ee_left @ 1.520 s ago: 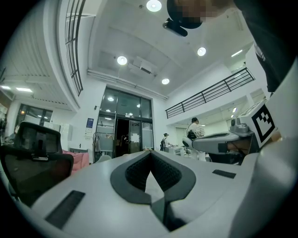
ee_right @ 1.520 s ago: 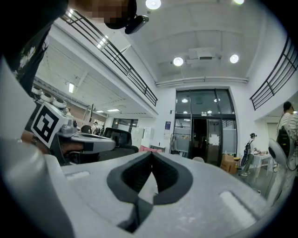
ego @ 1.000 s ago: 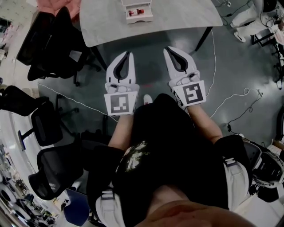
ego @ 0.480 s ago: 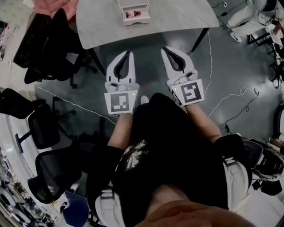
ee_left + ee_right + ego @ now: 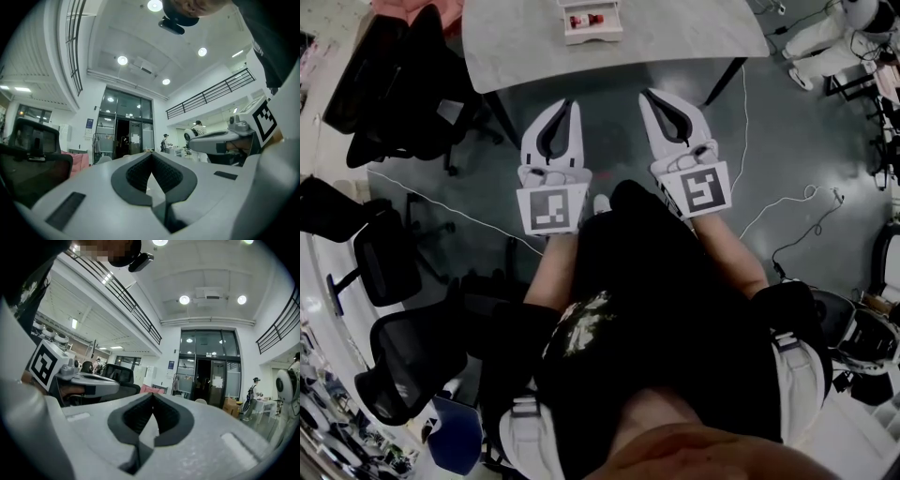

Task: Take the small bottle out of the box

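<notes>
From the head view: left gripper [image 5: 574,106] and right gripper [image 5: 646,95] held side by side over grey floor, both pointing at the table [image 5: 694,37], tips just short of its near edge. Ahead of the tips, roughly midway between the two grippers, on the table: the white box [image 5: 592,37], open on top, with the small bottle [image 5: 589,20] lying inside, red at its middle, well apart from either gripper. Left of the left gripper: black office chairs [image 5: 389,84].

From the gripper views only: both pairs of jaws pressed together, dark pads meeting at the tips, nothing pinched. No box or table here; instead, beyond the tips, tall glass doors [image 5: 124,136], round ceiling lights [image 5: 184,299] and a balcony railing [image 5: 211,93], none visible from the head. Beside each gripper, its neighbour with a marker cube [image 5: 263,119].

Writing: only black-and-white square patterns on the cubes. Blue sign [image 5: 172,365] by the doors too small to read.
</notes>
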Motion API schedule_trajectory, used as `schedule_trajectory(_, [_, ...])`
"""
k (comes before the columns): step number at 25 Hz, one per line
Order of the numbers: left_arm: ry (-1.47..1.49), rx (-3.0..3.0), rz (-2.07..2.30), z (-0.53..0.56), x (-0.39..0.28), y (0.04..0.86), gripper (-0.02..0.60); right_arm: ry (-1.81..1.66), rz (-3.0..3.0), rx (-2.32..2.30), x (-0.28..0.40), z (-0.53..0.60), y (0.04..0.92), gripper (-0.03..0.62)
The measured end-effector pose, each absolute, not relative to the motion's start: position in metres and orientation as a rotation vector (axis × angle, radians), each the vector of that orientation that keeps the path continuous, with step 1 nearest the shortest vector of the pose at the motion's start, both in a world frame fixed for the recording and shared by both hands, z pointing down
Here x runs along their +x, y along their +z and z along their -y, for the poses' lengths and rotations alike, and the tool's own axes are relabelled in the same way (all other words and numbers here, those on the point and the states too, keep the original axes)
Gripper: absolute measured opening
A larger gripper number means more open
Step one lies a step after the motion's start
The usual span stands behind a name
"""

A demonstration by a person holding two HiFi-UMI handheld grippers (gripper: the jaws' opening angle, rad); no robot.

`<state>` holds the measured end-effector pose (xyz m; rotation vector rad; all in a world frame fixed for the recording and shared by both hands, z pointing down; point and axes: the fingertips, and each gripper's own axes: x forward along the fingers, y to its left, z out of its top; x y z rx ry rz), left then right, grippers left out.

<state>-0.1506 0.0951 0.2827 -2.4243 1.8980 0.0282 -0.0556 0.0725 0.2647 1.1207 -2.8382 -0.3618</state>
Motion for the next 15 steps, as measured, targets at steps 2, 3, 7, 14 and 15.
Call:
schedule_trajectory(2, [0.045, -2.456, -1.899, -0.087, -0.147, 0.29, 0.014, -0.357, 2.832, 1.122, -0.057, -0.071, 0.263, -0.005])
schedule_trajectory(3, [0.048, -2.466, -1.895, -0.082, -0.144, 0.292, 0.014, -0.359, 2.823, 1.124, -0.055, -0.07, 0.263, -0.005])
schedule_trajectory(7, [0.034, -2.468, -1.875, -0.064, -0.134, 0.293, 0.014, -0.293, 2.794, 1.167, -0.034, -0.049, 0.275, -0.005])
schedule_trajectory(14, [-0.059, -2.415, -1.918, -0.009, -0.147, 0.304, 0.014, -0.22, 2.912, 1.051, -0.051, -0.003, 0.283, -0.005])
schedule_trajectory(15, [-0.061, -2.41, -1.91, 0.0, -0.147, 0.301, 0.014, -0.215, 2.921, 1.026, -0.052, 0.006, 0.284, -0.005])
